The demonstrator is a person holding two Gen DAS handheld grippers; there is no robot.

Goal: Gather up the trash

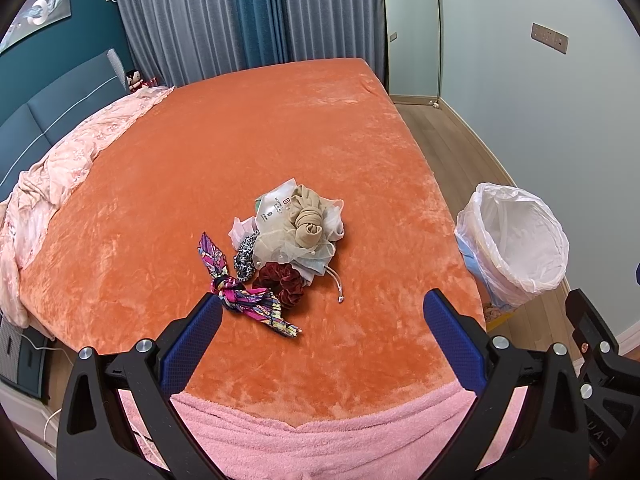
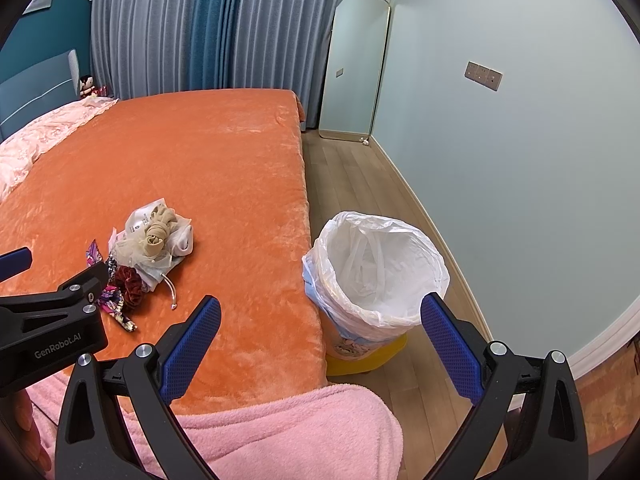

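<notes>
One mirror (image 2: 352, 68), right view only

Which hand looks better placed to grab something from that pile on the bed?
Left. Its gripper hangs open facing the pile, while the right gripper points toward the trash bin.

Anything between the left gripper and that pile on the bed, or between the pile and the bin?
Nothing visible blocks either path. The left gripper hangs open over bare orange blanket, with the pile just ahead. The lined bin stands on the floor beside the bed edge, mouth open and uncovered.
</notes>
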